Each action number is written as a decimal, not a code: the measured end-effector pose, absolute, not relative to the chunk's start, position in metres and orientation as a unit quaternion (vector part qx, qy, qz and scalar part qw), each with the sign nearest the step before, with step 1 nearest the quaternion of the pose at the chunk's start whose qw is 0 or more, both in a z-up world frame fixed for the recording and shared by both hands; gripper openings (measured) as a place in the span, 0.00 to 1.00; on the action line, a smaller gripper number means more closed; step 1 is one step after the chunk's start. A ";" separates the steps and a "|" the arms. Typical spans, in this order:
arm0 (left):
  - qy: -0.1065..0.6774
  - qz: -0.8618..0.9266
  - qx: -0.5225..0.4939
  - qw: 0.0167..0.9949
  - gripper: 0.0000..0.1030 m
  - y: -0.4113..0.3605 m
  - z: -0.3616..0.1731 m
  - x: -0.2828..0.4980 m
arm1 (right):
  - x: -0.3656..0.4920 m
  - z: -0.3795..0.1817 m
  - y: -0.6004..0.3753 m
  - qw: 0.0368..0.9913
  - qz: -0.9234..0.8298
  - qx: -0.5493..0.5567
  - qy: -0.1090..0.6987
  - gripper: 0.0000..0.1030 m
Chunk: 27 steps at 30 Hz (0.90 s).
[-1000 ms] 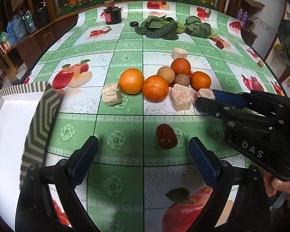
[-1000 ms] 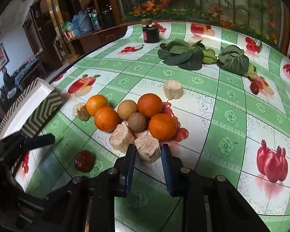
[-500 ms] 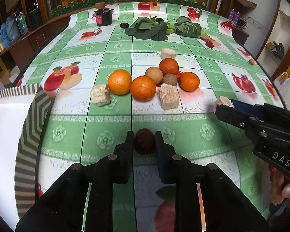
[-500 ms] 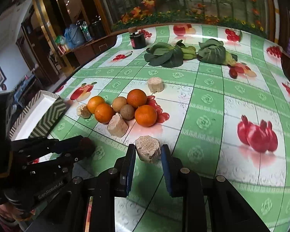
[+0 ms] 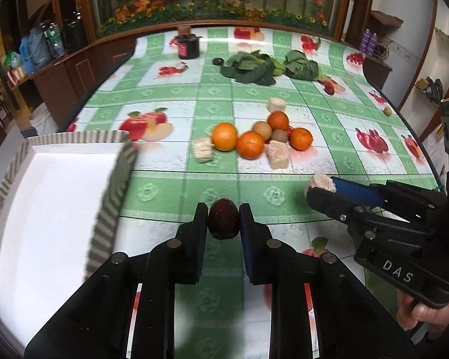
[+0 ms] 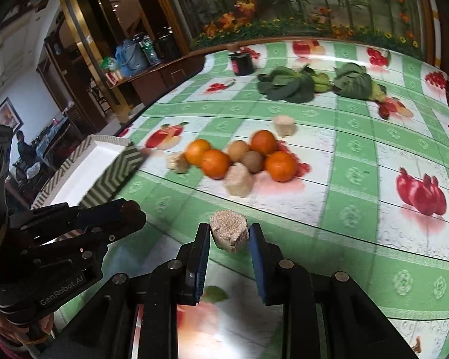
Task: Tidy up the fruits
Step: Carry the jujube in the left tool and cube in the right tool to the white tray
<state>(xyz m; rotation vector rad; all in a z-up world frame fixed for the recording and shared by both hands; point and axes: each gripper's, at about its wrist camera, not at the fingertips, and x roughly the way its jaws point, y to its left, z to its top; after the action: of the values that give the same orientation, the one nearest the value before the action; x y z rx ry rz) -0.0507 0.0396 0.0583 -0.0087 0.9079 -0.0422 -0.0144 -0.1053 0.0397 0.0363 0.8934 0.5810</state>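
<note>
My left gripper is shut on a dark red date and holds it above the table, right of the white box. My right gripper is shut on a beige puffed block, also lifted; it shows in the left wrist view. Several oranges, two brown round fruits and beige blocks sit clustered mid-table. The cluster also shows in the right wrist view.
The white box with striped rim stands at the table's left edge. Leafy greens, a dark jar and a small dark fruit lie at the far side. The tablecloth is printed with fruit.
My left gripper closed on the date and lifted it back toward the box. My right gripper pulled the beige block away from the cluster and raised it.
</note>
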 end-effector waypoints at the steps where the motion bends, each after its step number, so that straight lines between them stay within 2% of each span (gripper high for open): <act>1: 0.437 -0.017 -0.004 0.899 0.20 0.043 0.061 -0.053 | -0.016 0.042 -0.100 0.861 0.282 0.016 0.424 0.26; 17: 0.421 0.020 -0.026 0.906 0.20 0.122 0.098 -0.077 | -0.030 0.070 -0.028 0.855 0.336 -0.021 0.396 0.25; 27: 0.431 0.052 -0.051 0.899 0.20 0.187 0.095 -0.054 | -0.018 0.080 0.029 0.844 0.373 -0.044 0.381 0.25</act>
<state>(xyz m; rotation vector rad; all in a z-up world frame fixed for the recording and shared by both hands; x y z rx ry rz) -0.0544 0.1867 0.0955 -0.1061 0.8927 0.1072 -0.0180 0.0294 0.0803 -0.0924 0.8051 0.7883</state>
